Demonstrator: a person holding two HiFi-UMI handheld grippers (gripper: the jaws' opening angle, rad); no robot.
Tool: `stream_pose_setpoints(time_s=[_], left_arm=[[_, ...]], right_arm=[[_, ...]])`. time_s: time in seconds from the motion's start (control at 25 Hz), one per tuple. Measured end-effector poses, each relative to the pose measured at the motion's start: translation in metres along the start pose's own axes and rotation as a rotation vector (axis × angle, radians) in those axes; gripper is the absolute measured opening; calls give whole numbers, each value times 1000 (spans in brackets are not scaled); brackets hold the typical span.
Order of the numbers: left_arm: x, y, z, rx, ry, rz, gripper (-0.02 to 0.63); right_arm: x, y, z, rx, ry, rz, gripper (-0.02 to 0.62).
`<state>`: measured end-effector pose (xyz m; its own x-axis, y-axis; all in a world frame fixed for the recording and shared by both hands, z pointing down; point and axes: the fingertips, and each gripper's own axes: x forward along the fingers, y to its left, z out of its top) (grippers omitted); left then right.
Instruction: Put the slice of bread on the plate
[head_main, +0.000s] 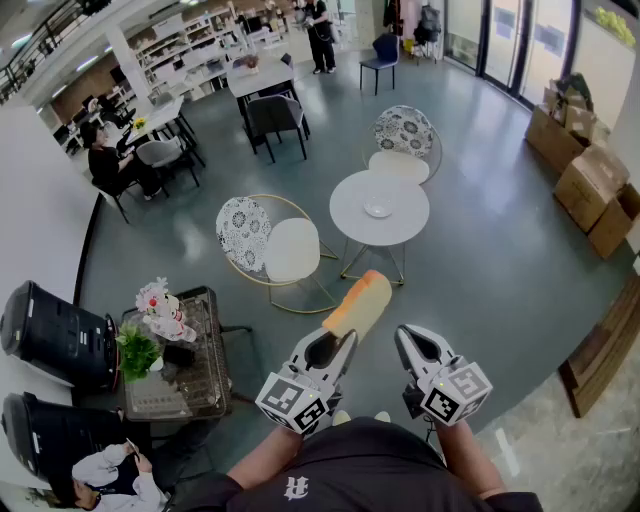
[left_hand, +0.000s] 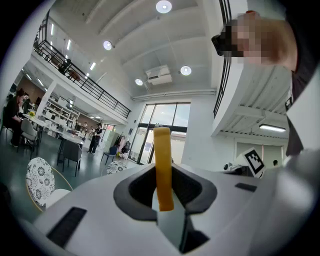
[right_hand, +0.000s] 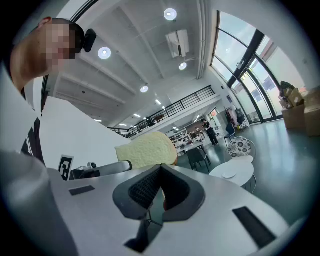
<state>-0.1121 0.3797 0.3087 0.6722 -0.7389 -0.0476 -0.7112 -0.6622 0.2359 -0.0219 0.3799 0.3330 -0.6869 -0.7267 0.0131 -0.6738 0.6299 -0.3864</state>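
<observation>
The left gripper (head_main: 338, 338) was closed on the slice of bread (head_main: 360, 300) and held it by the lower end, so the slice stood on its edge between the jaws, up in the air in front of the person. The right gripper (head_main: 411, 338) had its jaws together and carried nothing. The plate (head_main: 378, 209) lay empty at the middle of the round white bench (head_main: 350, 222), well apart from the bread. In my judgement the picking up was done. What was left was to bring the slice over the bench, lower it on the plate and open the jaws.
</observation>
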Motion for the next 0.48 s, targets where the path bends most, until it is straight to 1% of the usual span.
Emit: stream_pose_setpoints(time_s=[0.48], left_arm=[[-8,-5,-1,-2,0,-1,86]], right_arm=[[-3,9,-2,-10,2,6,5]])
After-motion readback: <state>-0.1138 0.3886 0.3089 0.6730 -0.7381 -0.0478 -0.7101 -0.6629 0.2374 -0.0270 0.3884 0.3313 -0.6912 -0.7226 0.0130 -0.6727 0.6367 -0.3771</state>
